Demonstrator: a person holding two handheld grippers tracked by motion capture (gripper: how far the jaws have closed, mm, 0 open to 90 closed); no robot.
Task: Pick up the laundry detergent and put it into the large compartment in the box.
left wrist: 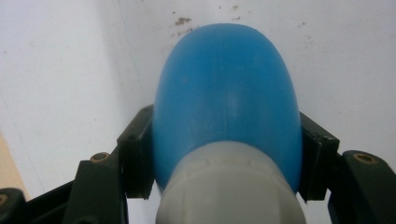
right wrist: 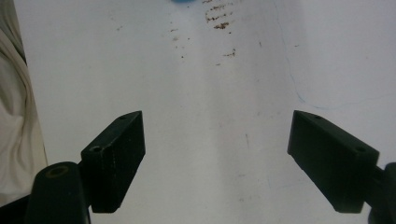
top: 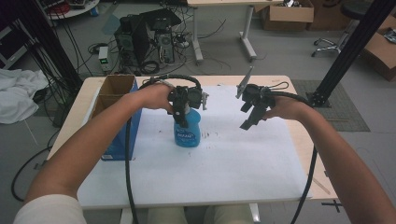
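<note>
**Free room right and front, box blocks left**

White sheet (top: 224,163) lies bare in front of and right of the blue bottle (top: 187,133); a gripper could pass there. Right gripper (right wrist: 215,158) hangs with jaws apart over bare, lightly stained sheet. Blue cardboard box (top: 116,116) stands near the bottle's left, narrowing that side. Left gripper (top: 181,112) occupies the bottle's top, blocking approach from above.

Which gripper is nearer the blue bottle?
Left. The left gripper has its jaws closed on the blue bottle; the right gripper hovers open, off to the side.
</note>
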